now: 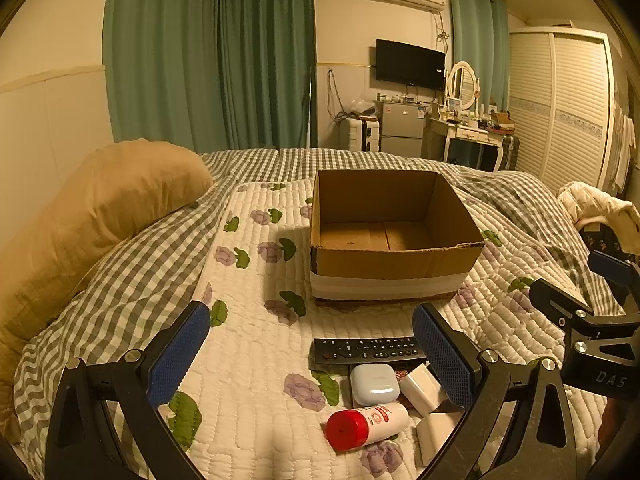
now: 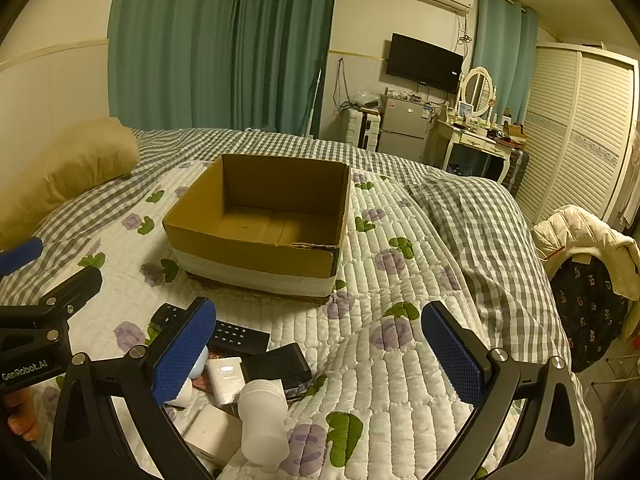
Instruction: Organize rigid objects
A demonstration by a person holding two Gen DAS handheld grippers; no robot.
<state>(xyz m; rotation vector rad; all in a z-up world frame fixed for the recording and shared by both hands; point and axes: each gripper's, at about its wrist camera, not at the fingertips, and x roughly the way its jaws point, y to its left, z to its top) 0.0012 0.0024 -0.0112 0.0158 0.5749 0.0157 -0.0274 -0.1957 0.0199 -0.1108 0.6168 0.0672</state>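
Left wrist: floral quilt (image 1: 248,360), green curtains (image 1: 208,52); both hand-held grippers (image 1: 312,356) (image 2: 320,356) spread, empty

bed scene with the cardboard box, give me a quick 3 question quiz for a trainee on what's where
1. True or false: the cardboard box already holds an item.
2. Which lies nearest the box? A) the remote control B) the red-capped bottle C) the white earbud case
3. Fill in: both the left gripper and the right gripper are ____ and hold nothing.

Key
1. False: its floor shows bare in both views.
2. A: the remote lies between the box and the other clutter.
3. Open.
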